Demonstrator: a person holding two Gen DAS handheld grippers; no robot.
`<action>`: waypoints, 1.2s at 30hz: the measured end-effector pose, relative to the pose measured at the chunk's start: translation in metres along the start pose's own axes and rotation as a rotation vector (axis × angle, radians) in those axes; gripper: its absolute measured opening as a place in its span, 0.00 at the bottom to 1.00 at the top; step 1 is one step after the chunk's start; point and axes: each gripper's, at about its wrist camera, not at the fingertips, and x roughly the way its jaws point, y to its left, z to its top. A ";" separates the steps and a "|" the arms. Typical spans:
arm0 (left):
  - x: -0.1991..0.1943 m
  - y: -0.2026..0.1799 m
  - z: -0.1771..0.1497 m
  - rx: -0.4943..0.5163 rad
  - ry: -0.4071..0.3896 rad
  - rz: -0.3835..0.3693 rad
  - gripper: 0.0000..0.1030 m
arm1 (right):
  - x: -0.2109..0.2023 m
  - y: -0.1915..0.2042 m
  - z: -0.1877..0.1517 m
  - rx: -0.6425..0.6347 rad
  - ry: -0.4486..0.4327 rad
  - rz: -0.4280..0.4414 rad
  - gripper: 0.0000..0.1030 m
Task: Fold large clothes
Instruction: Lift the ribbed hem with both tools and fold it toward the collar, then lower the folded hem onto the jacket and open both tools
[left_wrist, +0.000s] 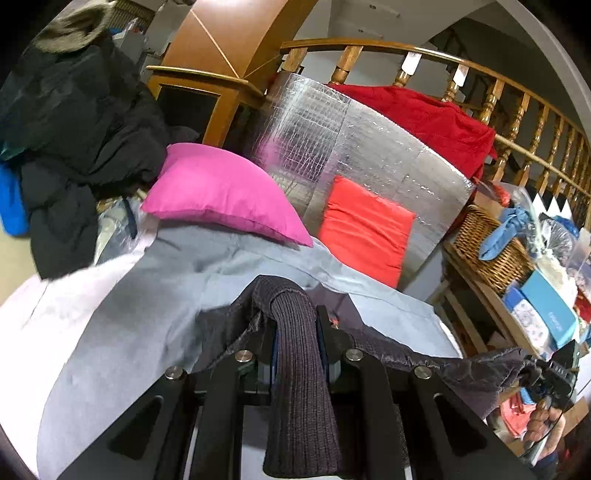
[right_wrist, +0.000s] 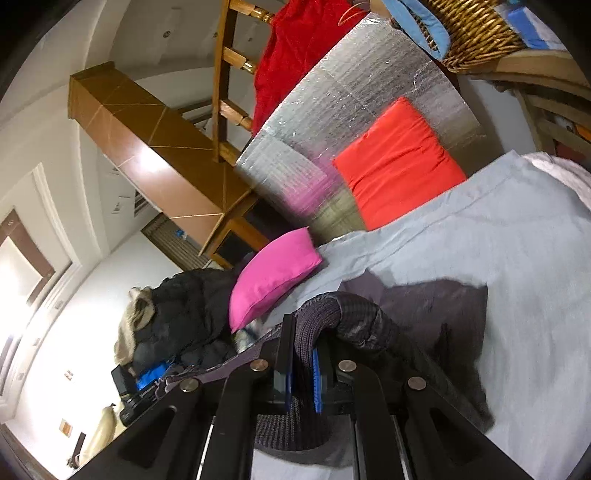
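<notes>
A cluttered home bedroom: sheeted bed (left_wrist: 129, 314), pink pillow (left_wrist: 221, 192), wooden banister (left_wrist: 517, 110), piled coats (left_wrist: 81, 129).

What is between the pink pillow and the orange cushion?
Only the shiny silver sheet that stands behind them. The left wrist view shows it filling the gap between the pink pillow and the orange cushion.

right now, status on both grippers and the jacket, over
Left gripper shut on dark jacket at its ribbed hem. Right gripper shut on same hem, jacket lifted off grey sheet. Pink pillow ahead on bed, not touching.
</notes>
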 end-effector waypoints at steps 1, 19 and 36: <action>0.009 -0.001 0.005 0.010 0.000 0.009 0.17 | 0.007 -0.002 0.006 0.001 -0.001 -0.004 0.08; 0.209 0.032 0.014 -0.010 0.199 0.161 0.17 | 0.176 -0.113 0.073 0.075 0.117 -0.212 0.07; 0.273 0.064 -0.004 -0.147 0.332 0.167 0.34 | 0.227 -0.194 0.060 0.278 0.194 -0.246 0.30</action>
